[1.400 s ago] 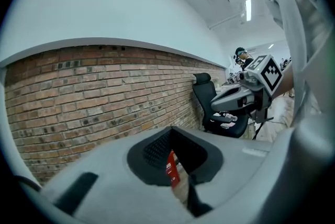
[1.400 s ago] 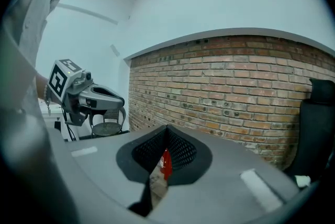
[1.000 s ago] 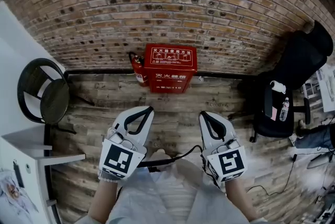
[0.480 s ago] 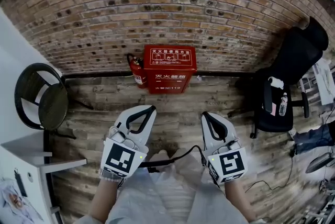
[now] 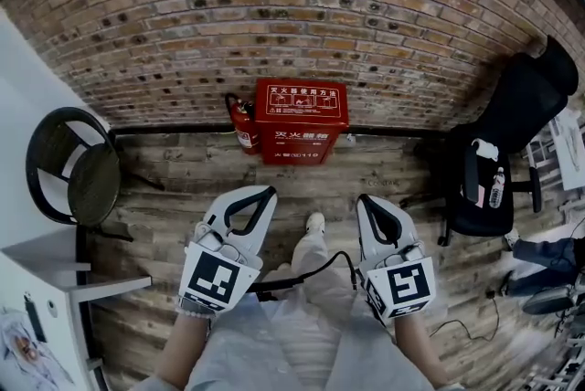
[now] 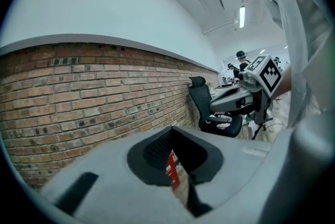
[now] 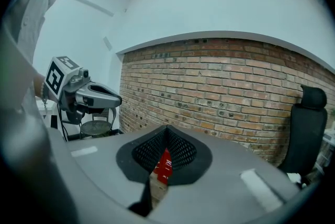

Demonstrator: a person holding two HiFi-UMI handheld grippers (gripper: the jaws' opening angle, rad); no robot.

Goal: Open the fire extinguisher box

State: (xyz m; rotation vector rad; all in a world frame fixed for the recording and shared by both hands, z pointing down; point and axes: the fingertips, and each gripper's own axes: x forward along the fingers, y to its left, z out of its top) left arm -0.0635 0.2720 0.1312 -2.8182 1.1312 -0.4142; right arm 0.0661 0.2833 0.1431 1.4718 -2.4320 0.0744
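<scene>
The red fire extinguisher box (image 5: 302,120) stands on the wooden floor against the brick wall, lid closed, white print on its top and front. A red extinguisher (image 5: 241,124) stands beside it on the left. My left gripper (image 5: 265,192) and right gripper (image 5: 364,198) are held side by side well short of the box, pointing at it, both shut with nothing between the jaws. A sliver of the box (image 6: 171,171) shows through the loop of the left gripper (image 6: 171,129) in the left gripper view. The box (image 7: 164,164) also shows through the right gripper (image 7: 167,127).
A round black chair (image 5: 73,165) stands at the left by a white shelf unit (image 5: 55,261). A black office chair (image 5: 512,133) is at the right. A black cable (image 5: 311,270) runs between my hands. My shoe (image 5: 314,223) is on the floor between the grippers.
A shoe has come forward into view between the grippers. Both grippers stay shut and keep nearly the same place; the box has not changed.
</scene>
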